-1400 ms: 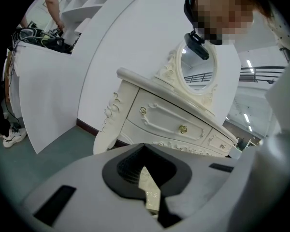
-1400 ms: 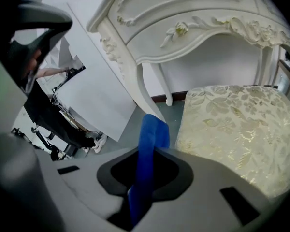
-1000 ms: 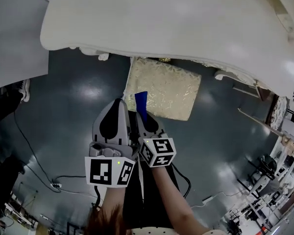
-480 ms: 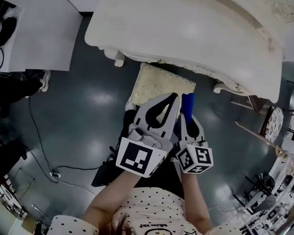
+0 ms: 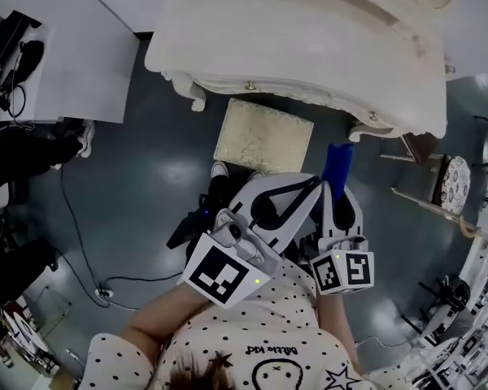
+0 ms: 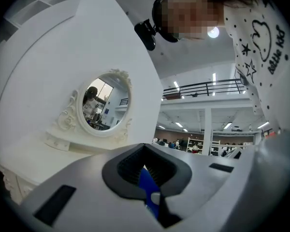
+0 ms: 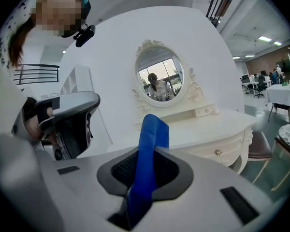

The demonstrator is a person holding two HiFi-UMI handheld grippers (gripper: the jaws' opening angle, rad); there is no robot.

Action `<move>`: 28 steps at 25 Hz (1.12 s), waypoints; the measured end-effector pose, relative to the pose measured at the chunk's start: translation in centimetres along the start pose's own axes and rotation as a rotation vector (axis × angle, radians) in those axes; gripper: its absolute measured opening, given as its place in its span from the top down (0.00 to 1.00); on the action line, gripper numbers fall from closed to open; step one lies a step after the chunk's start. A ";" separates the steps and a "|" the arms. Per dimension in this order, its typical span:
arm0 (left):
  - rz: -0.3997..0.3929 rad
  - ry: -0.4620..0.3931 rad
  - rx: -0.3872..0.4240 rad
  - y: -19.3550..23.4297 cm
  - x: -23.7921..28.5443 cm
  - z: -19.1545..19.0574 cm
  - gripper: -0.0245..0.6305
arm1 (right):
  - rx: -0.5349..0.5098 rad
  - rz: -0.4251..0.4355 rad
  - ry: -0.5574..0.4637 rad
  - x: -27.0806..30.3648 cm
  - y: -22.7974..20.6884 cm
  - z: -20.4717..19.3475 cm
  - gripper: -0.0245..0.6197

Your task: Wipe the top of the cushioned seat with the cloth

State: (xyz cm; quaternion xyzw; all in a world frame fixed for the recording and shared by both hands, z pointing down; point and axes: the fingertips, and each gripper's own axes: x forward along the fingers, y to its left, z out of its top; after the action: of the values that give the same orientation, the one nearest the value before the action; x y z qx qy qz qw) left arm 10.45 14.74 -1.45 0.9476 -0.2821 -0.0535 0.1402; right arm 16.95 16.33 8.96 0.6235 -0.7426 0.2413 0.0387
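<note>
Right hand-held gripper (image 5: 335, 187) clamped on blue cloth (image 5: 337, 162); cloth sticks out past jaws. Left hand-held gripper (image 5: 309, 184) closed, holding nothing, just beside right. Seat (image 5: 264, 136) on floor (image 5: 146, 177) by dresser (image 5: 309, 39), apart from cloth

The dressing table (image 5: 309, 47) stood just behind the cushioned seat (image 5: 264, 136). Before the seat, rightward, were the left gripper (image 5: 311, 184) and the right gripper (image 5: 337, 190), the latter holding the cloth (image 5: 336, 162).

My right gripper (image 5: 338, 195) pinches the blue cloth (image 5: 336, 162), which sticks out toward twelve o'clock. My left gripper (image 5: 301, 189) sits just beside it at nine o'clock, pointing to two. The cushioned seat (image 5: 264, 135) lies at eleven o'clock, beside the white dressing table (image 5: 309, 39).
</note>
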 end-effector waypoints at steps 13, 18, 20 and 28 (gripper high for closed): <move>0.003 0.001 0.115 -1.8 -1.1 1.0 0.96 | -0.031 0.097 -0.039 -1.3 2.9 2.7 0.87; 0.012 0.035 0.137 -1.6 -1.0 0.6 0.96 | 0.005 0.069 -0.074 -1.3 2.6 3.0 0.87; 0.020 0.059 0.141 -1.4 -0.9 0.3 0.96 | 0.025 0.049 -0.087 -1.5 2.2 3.1 0.87; 0.038 0.066 0.150 -1.0 -0.8 0.1 0.96 | 0.018 0.058 -0.109 -2.0 1.9 3.3 0.87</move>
State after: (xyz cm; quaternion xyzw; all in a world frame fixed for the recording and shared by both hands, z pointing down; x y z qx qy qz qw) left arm 10.29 15.98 -1.81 0.9512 -0.2982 0.0018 0.0791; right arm 16.39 17.02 4.72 0.6144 -0.7591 0.2146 -0.0142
